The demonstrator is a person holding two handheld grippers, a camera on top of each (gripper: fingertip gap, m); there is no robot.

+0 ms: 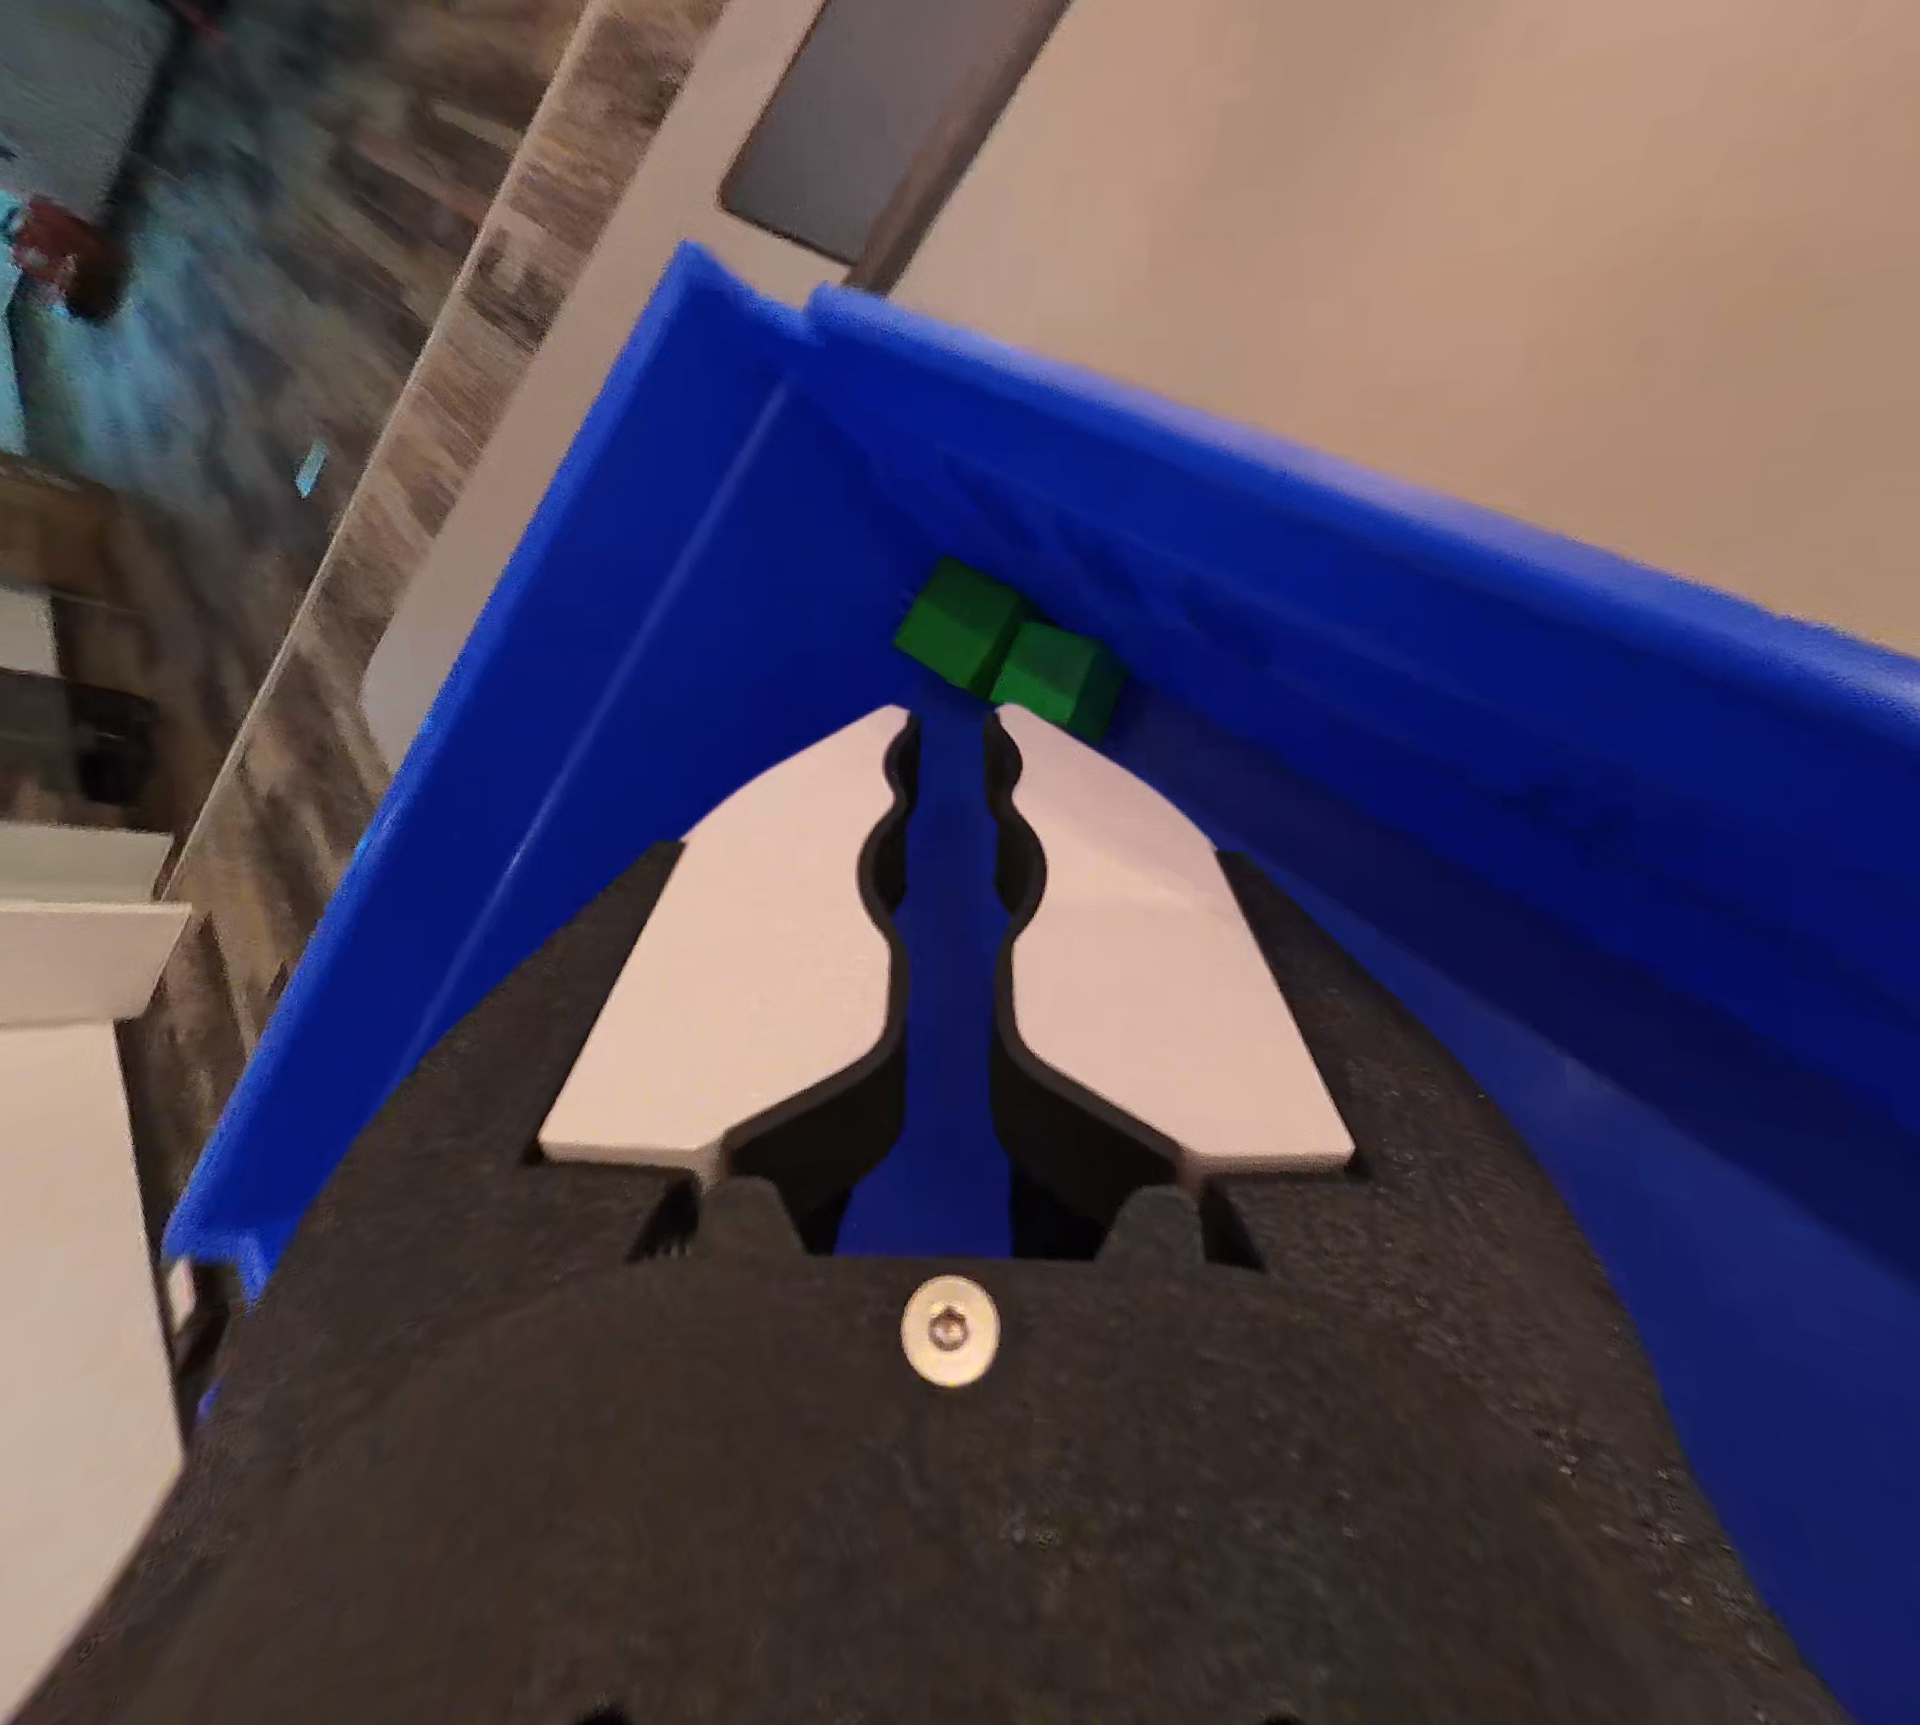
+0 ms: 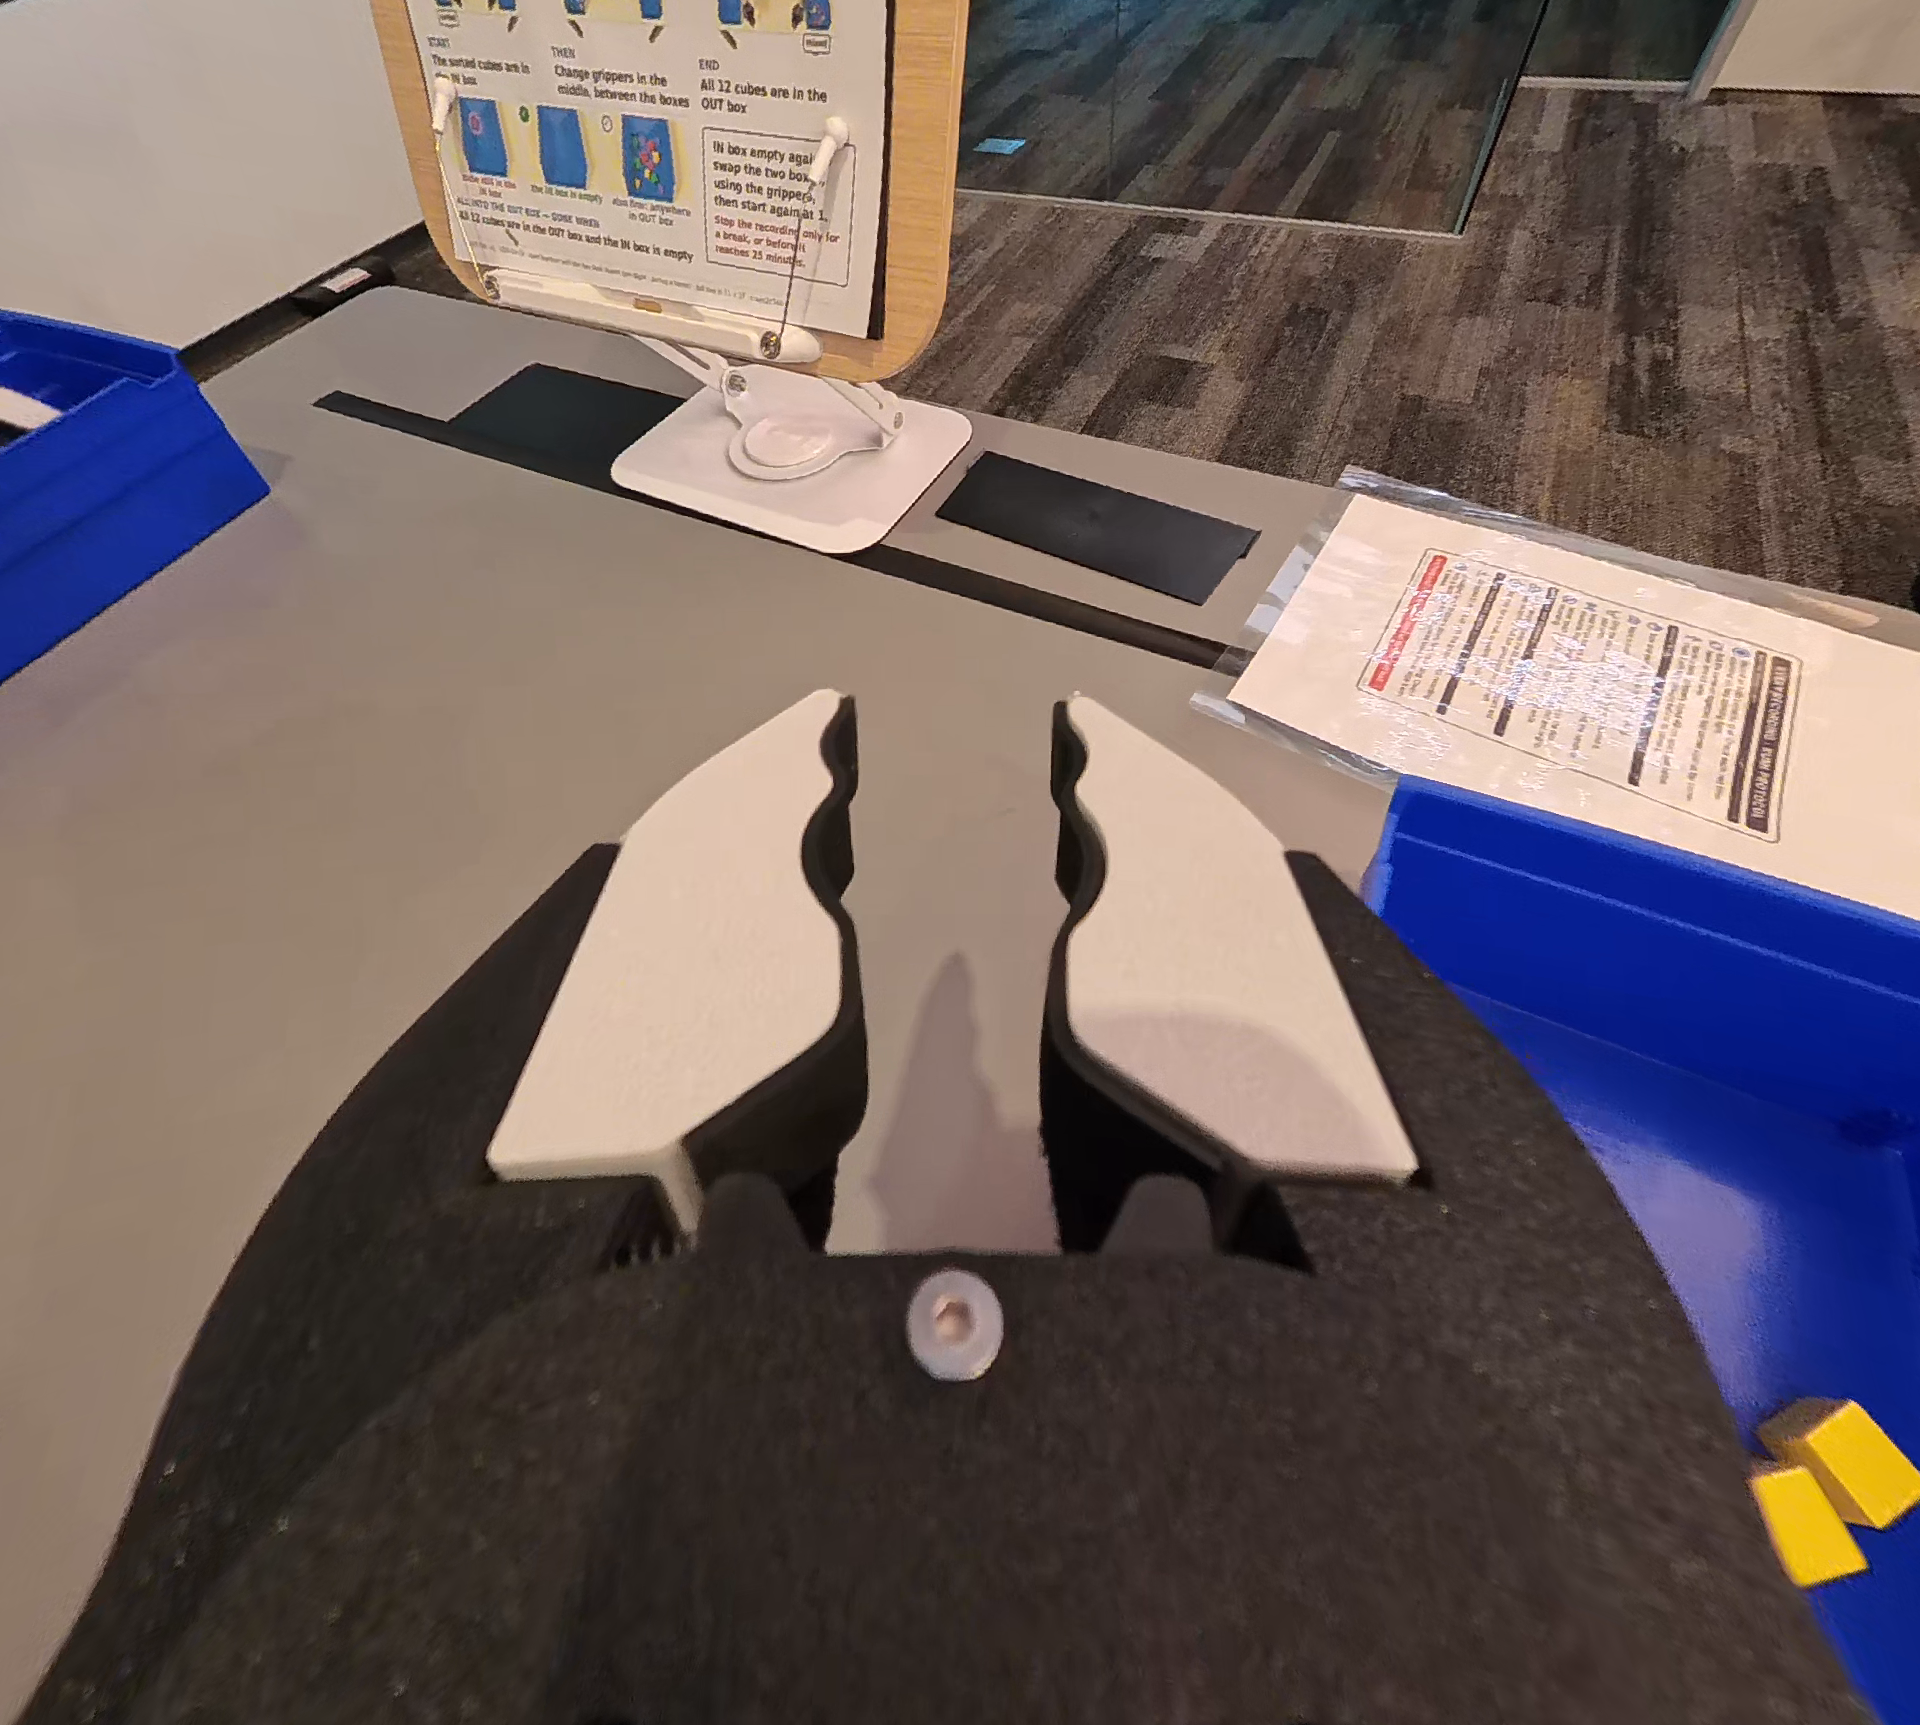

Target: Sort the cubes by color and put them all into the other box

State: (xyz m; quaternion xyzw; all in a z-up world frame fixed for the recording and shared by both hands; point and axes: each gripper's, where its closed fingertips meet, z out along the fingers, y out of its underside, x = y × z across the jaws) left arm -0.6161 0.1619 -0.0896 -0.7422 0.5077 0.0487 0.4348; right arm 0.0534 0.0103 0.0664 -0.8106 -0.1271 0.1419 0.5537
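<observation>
2 green cubes (image 1: 1006, 652) sit touching in the blue box (image 1: 1351, 553) corner at 12 o'clock of the narrowly parted, empty left gripper (image 1: 954, 719) — 2 yellow cubes (image 2: 1834, 1493) lie in another box (image 2: 1621, 969) at 4 o'clock of the spread, empty right gripper (image 2: 954, 714) — sorting looks unfinished.

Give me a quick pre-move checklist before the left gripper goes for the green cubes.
1. Left gripper empty: ok, narrow gap, nothing held.
2. Two green cubes ahead of its tips, touching, in the blue box corner: ok.
3. Room to straddle one cube: not ok, the wall is close and the cubes touch.
4. Right gripper empty, open over the table: ok.
5. Yellow cubes in the right-hand blue box: ok.
6. Total cube count: cannot tell.
</observation>
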